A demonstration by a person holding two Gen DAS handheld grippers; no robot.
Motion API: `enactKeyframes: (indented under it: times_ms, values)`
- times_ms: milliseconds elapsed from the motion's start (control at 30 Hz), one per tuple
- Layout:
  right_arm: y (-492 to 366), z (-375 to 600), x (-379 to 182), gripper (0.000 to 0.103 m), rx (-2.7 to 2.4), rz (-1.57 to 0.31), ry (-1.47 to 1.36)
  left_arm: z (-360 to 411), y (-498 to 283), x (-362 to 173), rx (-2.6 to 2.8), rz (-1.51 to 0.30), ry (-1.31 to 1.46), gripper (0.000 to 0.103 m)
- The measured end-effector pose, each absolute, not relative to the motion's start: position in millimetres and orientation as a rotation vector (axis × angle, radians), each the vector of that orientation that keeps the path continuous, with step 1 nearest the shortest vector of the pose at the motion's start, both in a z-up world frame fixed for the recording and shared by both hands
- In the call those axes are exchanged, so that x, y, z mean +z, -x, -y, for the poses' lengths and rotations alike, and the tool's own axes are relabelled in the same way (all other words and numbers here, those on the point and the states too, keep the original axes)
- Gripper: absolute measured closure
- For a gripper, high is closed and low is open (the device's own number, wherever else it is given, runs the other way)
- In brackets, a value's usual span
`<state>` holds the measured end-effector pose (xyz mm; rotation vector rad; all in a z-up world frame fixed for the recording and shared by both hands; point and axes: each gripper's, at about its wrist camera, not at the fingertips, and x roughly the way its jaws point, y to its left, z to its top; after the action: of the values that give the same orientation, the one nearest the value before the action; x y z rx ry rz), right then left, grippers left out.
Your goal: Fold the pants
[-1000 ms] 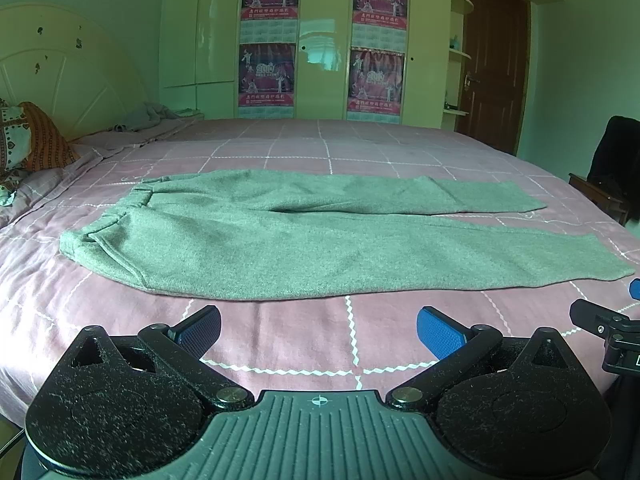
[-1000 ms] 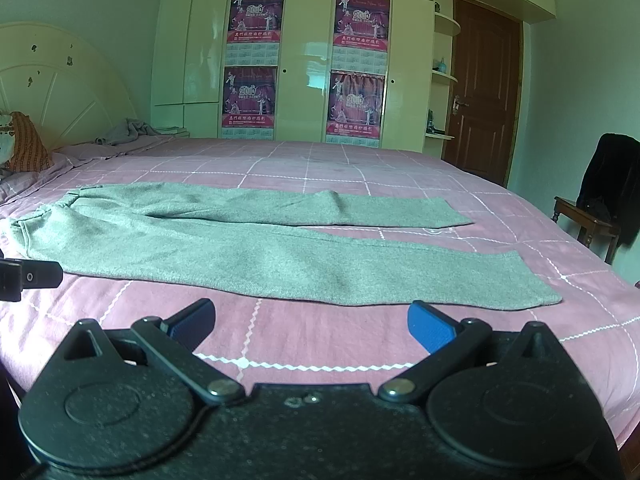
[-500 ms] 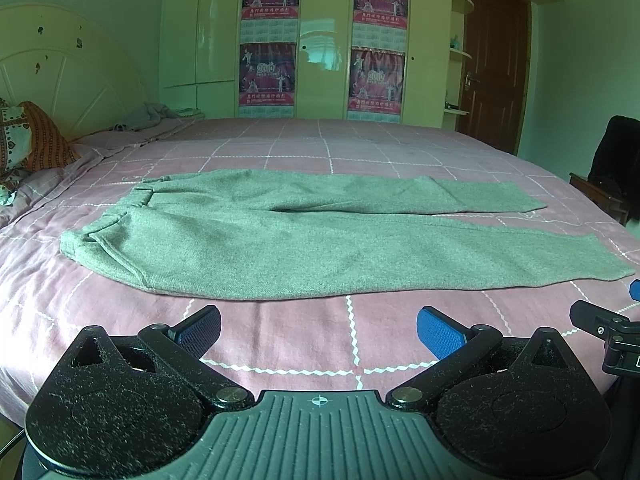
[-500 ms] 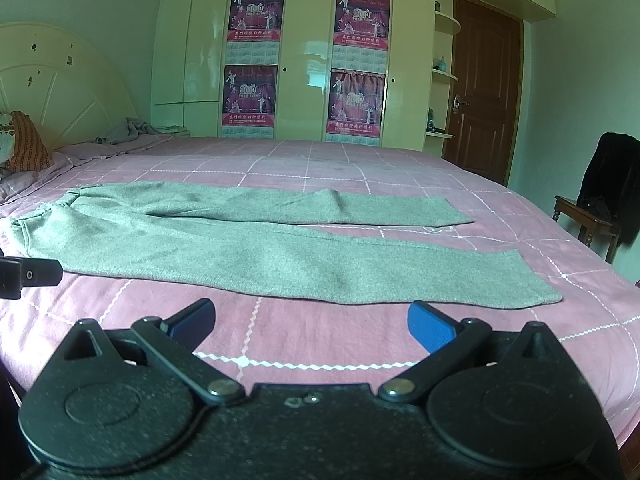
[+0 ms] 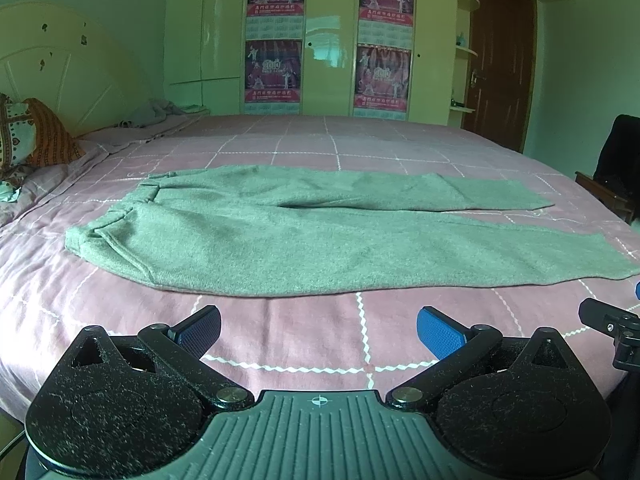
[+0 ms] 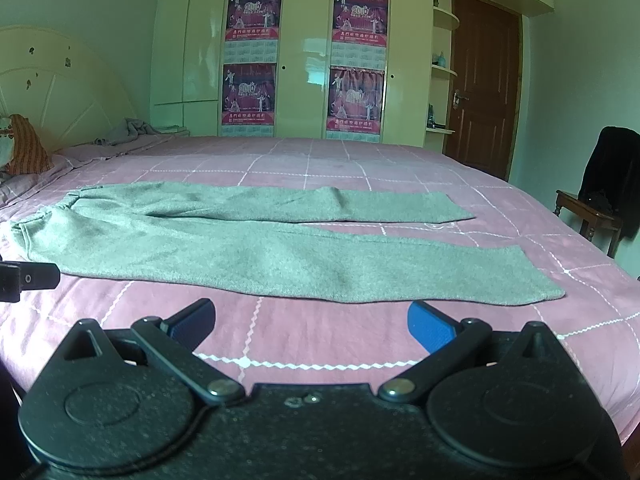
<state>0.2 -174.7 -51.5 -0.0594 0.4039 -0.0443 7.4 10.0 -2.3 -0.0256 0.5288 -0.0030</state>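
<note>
nothing has shifted since the earlier frames: both grippers hold the same hover at the near edge of the bed [image 5: 280, 344], and the pants [image 5: 320, 240] lie as they did, flat and unfolded.

the left gripper [image 5: 318, 326] has its fingers [image 5: 438, 330] spread wide with nothing between them; the right gripper [image 6: 310, 322] is the same, blue fingers [image 6: 430, 326] apart and empty over bare pink cover.

the pants sit ahead of both sets of fingers, apart from them, with a strip of quilt between. their long axis runs crosswise to the fingers, waistband [image 5: 116, 216] off to the left, leg cuffs off to the right. the two legs fan apart slightly, the near leg closest to the fingers, the far leg [image 6: 360, 206] beyond it.

seen from the left wrist, the waistband end lies ahead and to the left of the fingers, so the left hand looks the nearer one for that end. seen from the right wrist, the near leg's cuff [image 6: 624, 286] lies ahead and right of the fingers, so the right hand seems better placed for the cuffs.

as a judgement, no fold is begun; the likely first move is reaching forward to the near long edge, each hand taking its own end.
</note>
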Motion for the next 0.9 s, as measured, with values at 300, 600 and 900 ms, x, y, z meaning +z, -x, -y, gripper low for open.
enactKeyframes:
  times_ms: [300, 600, 900]
  values:
    - [-0.2, 173.0, -51.7, 0.000, -0.041, -0.410, 0.071, -10.1, -9.3, -5.4, -0.001, -0.539, 0.026, 0.000]
    - [-16.9, 187.8, -38.0, 0.000, 0.030, -0.404, 0.021, -41.1, -42.9, -11.1, 0.054, -0.626, 0.065, 0.000]
    - [-109.6, 191.3, 3.2, 0.000, 0.156, -0.358, 0.089, -150.8, -148.4, 2.3, 0.095, -0.619, 0.103, 0.000]
